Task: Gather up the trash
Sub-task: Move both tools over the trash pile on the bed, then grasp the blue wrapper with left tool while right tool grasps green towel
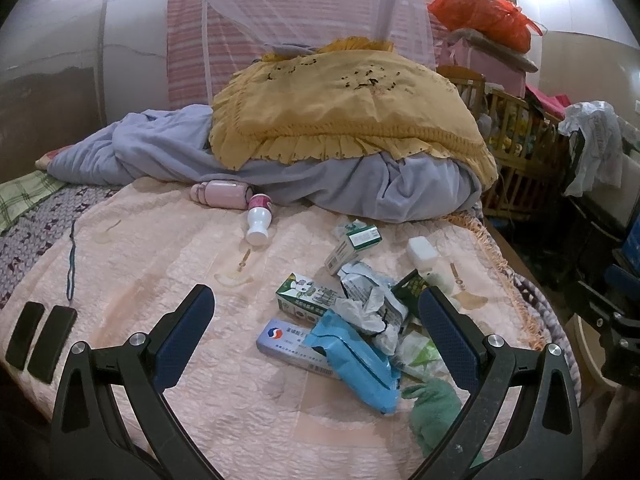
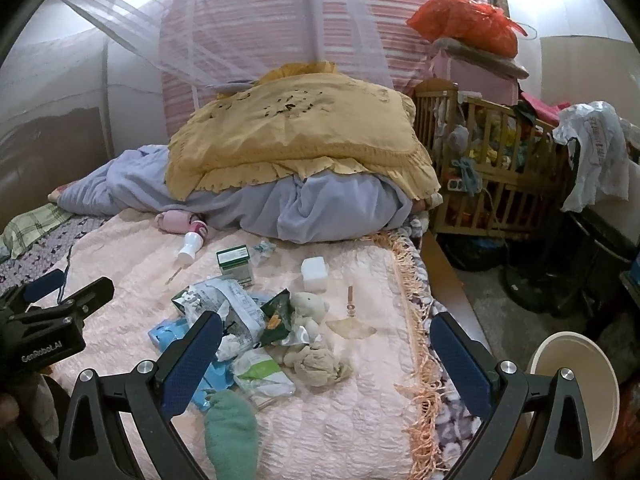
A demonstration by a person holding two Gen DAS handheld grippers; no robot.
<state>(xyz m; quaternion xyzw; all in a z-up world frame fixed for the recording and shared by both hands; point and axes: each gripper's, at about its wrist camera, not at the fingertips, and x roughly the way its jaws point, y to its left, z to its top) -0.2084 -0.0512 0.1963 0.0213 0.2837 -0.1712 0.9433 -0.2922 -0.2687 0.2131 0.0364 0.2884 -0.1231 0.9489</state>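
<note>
A heap of trash lies on the pink quilt: a blue wrapper, a long medicine box, a green carton, crumpled packaging and a small green-white box. My left gripper is open and empty, its jaws low over the blue wrapper and carton. My right gripper is open and empty above the same heap, where I see crumpled packaging, a green snack bag, a white-green pouch and a beige cloth. A white bin stands by the bed at lower right.
A white bottle and a pink bottle lie near the grey blanket and yellow pillow. Two dark phones lie at the left. A green sock lies near me. A wooden crib stands right of the bed.
</note>
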